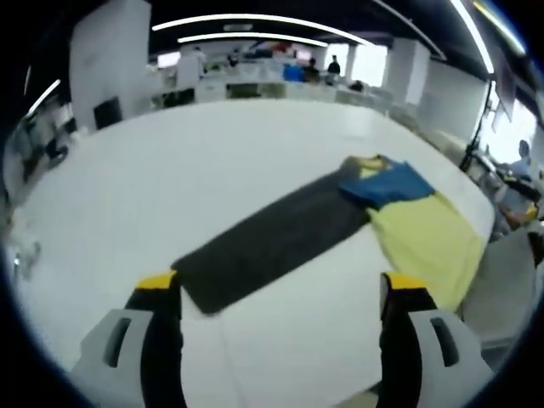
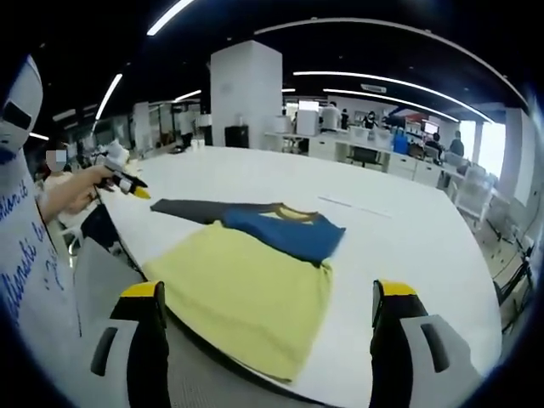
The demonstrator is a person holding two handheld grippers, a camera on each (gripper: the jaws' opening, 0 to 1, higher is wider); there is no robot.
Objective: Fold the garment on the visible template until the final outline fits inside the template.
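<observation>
The shirt (image 2: pixel 255 272) – yellow body, blue yoke, one dark sleeve (image 1: pixel 272 242) stretched out – lies flat at the table's (image 1: pixel 170 170) edge. Left gripper (image 1: pixel 280 293) hovers above the sleeve's cuff end, jaws wide, holding nothing. Right gripper (image 2: pixel 265 299) hangs over the hem – also wide and unloaded.

Open-plan office: a large white table (image 2: pixel 408 229), desks with monitors (image 2: pixel 374 149) at twelve o'clock, white columns (image 2: pixel 246 93), long ceiling light strips (image 1: pixel 255 21).
</observation>
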